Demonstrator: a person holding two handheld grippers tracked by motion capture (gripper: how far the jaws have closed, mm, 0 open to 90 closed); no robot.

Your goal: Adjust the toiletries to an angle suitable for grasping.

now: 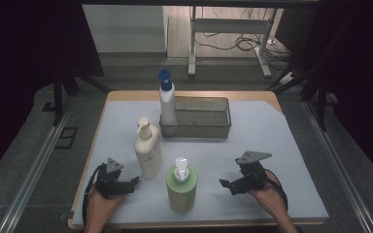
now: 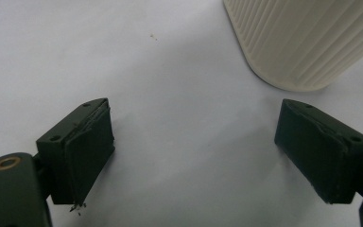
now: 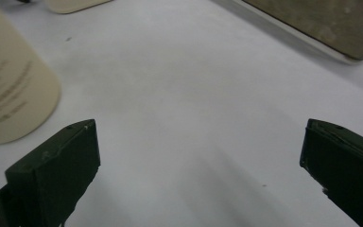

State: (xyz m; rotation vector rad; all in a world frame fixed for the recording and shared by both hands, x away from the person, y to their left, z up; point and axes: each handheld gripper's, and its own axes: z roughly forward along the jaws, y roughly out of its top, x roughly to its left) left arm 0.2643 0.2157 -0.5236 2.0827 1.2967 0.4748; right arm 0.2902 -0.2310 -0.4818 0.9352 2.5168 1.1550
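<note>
Three bottles stand on the white mat (image 1: 272, 160): a white spray bottle (image 1: 167, 102) with a blue cap at the back, a cream pump bottle (image 1: 148, 151) in the middle, and a green pump bottle (image 1: 181, 188) near the front. My left gripper (image 1: 128, 185) rests on the mat left of the cream bottle, jaws open and empty. In the left gripper view the left gripper (image 2: 194, 113) faces the ribbed cream bottle base (image 2: 302, 42). My right gripper (image 1: 227, 185) sits right of the green bottle, open and empty. The right gripper (image 3: 201, 132) has the green bottle (image 3: 9, 94) off its left jaw.
A grey metal tray (image 1: 197, 127) stands behind the bottles, beside the spray bottle; its edge (image 3: 321, 23) shows at the top right of the right gripper view. Bare mat lies between the right gripper and the tray. The table's front edge is close behind both hands.
</note>
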